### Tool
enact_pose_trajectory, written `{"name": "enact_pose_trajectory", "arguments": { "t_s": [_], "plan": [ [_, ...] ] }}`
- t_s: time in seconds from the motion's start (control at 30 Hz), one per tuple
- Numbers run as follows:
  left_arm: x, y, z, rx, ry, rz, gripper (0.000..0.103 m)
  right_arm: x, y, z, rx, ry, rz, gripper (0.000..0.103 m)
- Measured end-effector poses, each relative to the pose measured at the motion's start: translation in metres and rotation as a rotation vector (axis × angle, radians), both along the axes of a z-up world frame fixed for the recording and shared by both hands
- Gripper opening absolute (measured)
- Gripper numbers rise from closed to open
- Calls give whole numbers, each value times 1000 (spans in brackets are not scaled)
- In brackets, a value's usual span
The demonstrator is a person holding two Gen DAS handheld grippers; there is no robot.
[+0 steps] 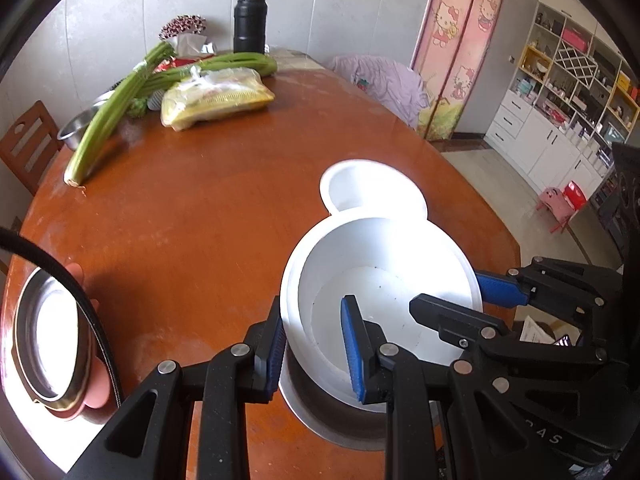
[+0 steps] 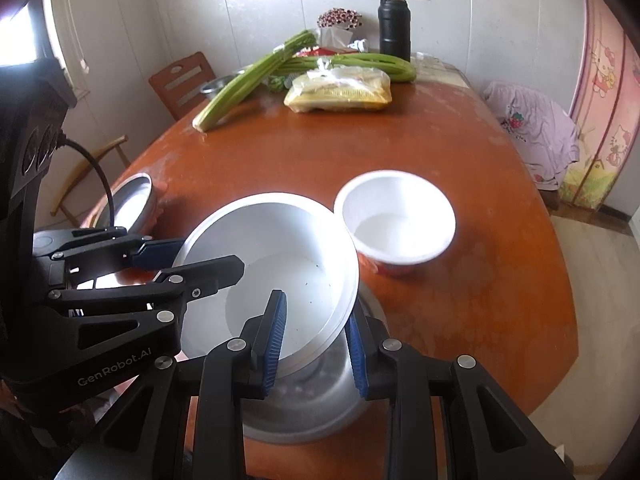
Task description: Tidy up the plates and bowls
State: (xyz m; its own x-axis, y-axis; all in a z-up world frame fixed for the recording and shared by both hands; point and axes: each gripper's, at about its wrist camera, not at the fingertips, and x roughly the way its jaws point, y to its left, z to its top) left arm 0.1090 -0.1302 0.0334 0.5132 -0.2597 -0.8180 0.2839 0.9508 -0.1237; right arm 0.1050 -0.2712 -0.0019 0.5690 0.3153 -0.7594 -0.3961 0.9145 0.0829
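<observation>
On the brown table [image 1: 192,240], both my left hand-held gripper [image 1: 312,344] and right hand-held gripper [image 2: 316,340] pinch opposite rims of the white bowl [image 2: 280,264], which seems light, stiff and slippery.

left wrist: close, looks down over table [image 1: 180,208] | right wrist: same, from opposite side | shared: white bowl [image 1: 384,292], each other's gripper

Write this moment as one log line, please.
left claw: gripping large white bowl rim | right claw: gripping opposite rim | bowl: above steel plate | small white bowl: beside
</observation>
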Motion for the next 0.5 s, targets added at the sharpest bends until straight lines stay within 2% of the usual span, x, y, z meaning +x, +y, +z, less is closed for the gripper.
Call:
{"name": "enact_pose_trajectory", "arguments": {
  "t_s": [0.23,0.5],
  "plan": [
    [-4,-7,-17,17,35,-34,26,-6,-4,-16,-13,38,-13,31],
    [-3,-9,-29,25,56,-30,26,-6,-5,-28,-6,63,-13,31]
  ]
}}
